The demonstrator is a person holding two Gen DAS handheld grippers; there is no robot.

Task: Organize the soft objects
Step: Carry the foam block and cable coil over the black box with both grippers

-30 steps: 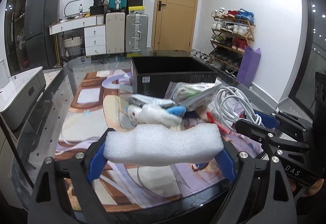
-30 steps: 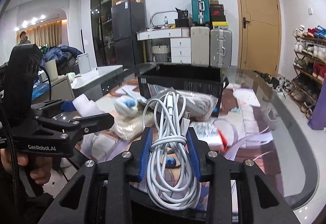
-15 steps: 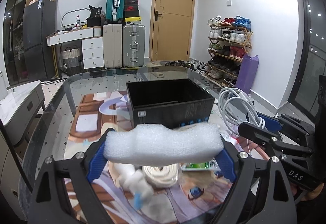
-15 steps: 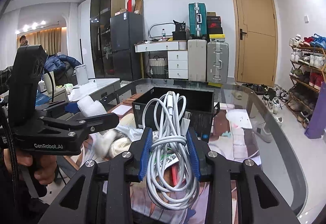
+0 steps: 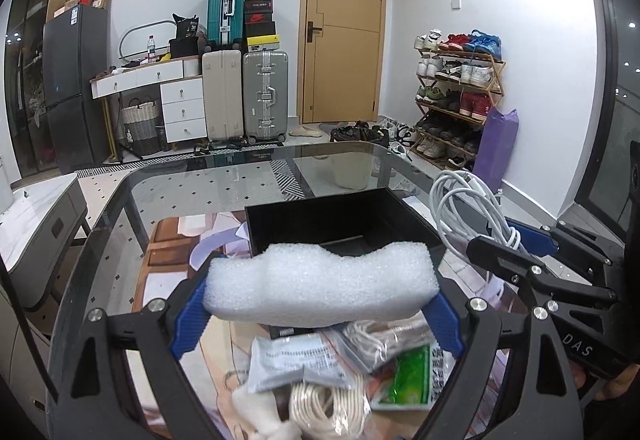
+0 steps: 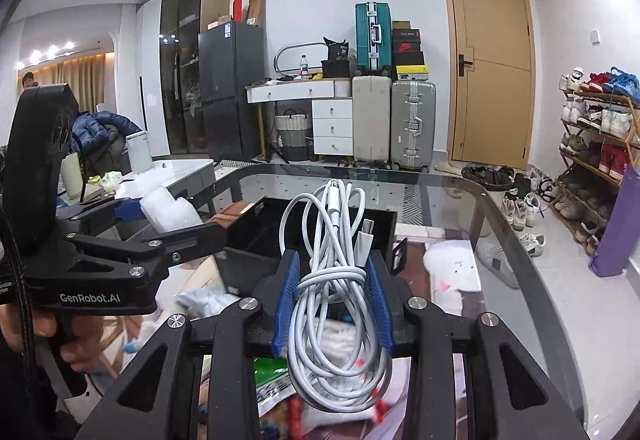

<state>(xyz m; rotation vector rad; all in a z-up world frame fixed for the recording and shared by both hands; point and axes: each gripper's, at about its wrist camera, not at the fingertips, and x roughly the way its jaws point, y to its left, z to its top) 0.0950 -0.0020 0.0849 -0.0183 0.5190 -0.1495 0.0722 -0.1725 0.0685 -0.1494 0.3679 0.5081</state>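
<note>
My left gripper (image 5: pixel 316 304) is shut on a white foam block (image 5: pixel 320 284) and holds it in the air just before the open black box (image 5: pixel 344 224). My right gripper (image 6: pixel 332 304) is shut on a coiled white cable (image 6: pixel 336 280), also raised, near the box (image 6: pixel 320 224). In the left wrist view the right gripper (image 5: pixel 516 256) and its cable (image 5: pixel 468 208) show at the right. In the right wrist view the left gripper (image 6: pixel 160 224) with the foam (image 6: pixel 168 212) shows at the left.
A pile lies on the glass table (image 5: pixel 180 176) below the grippers: plastic packets (image 5: pixel 296 360), a cream rope coil (image 5: pixel 328 408), a green sachet (image 5: pixel 412 376). A white plush (image 6: pixel 452 264) lies right of the box. Suitcases, drawers and a shoe rack stand behind.
Both grippers have risen and moved forward toward the black box, each keeping its load. The pile has dropped below the fingers in both views.
</note>
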